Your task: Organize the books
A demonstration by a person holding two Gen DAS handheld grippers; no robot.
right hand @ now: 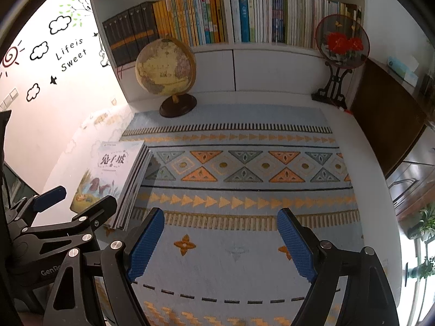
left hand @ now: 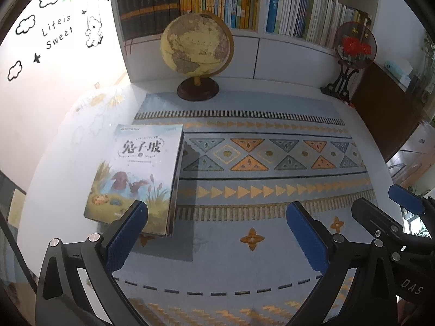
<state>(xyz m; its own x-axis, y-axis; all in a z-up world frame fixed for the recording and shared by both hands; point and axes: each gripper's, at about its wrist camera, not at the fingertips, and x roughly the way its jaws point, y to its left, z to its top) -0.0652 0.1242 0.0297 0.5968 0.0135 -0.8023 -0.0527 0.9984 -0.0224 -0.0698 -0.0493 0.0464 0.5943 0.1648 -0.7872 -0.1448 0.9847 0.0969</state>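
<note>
Grippers (left hand: 217, 233) spread – globe (left hand: 197, 46) beyond books (left hand: 136, 174).

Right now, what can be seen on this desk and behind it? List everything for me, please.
Stack of books: one pile, several thin books, pale cover with rabbits on top, lying flat at the mat's left edge.
Mat: one, blue-grey with orange triangles, covering the desk.
Desk: one, white, under the mat.
Globe: one, yellowish on a dark brown base, at the back by the shelf.
Round fan ornament: one, dark with red flowers, on a black stand, back right.
Shelf books: many, black, yellow, blue, white, standing upright in rows.
Wall stickers: black clouds, "Life is Sweet", left wall.
Left claw: black, blue pads, open, empty.
Right claw: same, open, empty.
</note>
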